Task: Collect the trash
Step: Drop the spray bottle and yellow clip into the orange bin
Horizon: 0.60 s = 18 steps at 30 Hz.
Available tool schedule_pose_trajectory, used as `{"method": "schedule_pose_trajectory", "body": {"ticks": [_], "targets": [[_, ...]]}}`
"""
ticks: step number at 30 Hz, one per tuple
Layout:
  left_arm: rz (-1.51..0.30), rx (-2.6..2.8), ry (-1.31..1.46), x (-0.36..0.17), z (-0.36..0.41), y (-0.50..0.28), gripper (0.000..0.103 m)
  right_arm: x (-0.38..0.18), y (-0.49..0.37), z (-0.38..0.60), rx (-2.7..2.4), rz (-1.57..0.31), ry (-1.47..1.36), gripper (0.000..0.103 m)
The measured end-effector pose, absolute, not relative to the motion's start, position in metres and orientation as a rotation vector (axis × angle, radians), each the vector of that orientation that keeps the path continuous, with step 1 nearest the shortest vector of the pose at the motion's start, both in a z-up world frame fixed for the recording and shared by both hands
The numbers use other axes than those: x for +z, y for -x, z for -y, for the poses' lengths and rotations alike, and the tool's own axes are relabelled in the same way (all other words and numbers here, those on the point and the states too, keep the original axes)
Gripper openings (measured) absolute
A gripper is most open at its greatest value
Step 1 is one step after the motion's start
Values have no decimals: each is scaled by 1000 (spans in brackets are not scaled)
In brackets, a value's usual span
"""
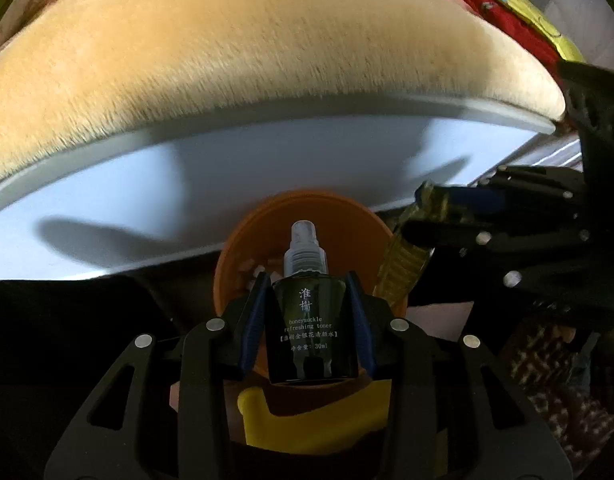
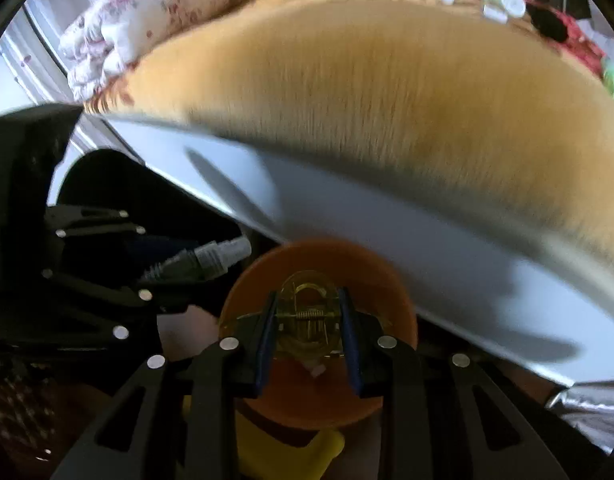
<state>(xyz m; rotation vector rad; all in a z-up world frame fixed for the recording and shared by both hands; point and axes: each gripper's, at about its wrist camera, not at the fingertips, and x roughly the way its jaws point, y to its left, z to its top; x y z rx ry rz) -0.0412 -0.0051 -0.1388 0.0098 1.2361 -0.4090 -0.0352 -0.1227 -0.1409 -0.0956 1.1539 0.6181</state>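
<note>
Left gripper [image 1: 310, 312] is closed on a dark toner bottle [image 1: 311, 332] — blue pads press both of its sides, clear spray cap pointing forward. The bottle is held over the open mouth of the orange bin [image 1: 243, 264], which stands on the floor against the white bed frame [image 1: 187, 184].

Right gripper [image 2: 309, 330] is closed on a translucent yellow clip [image 2: 307, 312], its spring visible between the fingers — also over the bin's mouth. Small scraps lie inside the bin. An orange plush blanket [image 2: 387, 80] covers the bed above.
</note>
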Motion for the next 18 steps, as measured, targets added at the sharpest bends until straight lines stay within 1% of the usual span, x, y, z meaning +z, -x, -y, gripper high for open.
{"method": "schedule_pose_trajectory", "body": {"ticks": [2,3,4,5,6,7,9,14,18], "targets": [[-1240,-409,-18,-138,6,41,38,-151,38,122,610,-1178,96,30],[-1248,-407,-21,-138,6,41,39,-155,38,122,609,-1195,92,32],[-1263,-400,-25,-139,8,39,41,-158,37,122,608,-1206,91,45],[-1273,-395,-24,-140,7,39,44,-158,37,123,591,-1205,88,52],[-1279,-390,-28,-140,8,38,50,-158,36,123,577,-1198,86,61],[-1287,-384,-38,-141,9,38,60,-156,35,125,567,-1194,91,61],[-1310,-364,-67,-144,11,38,67,-152,34,129,551,-1181,92,61],[-1301,-371,-71,-141,12,37,67,-137,33,148,515,-1127,88,61],[-1214,-377,-47,-119,3,34,67,-116,31,157,507,-1052,69,62]]}}
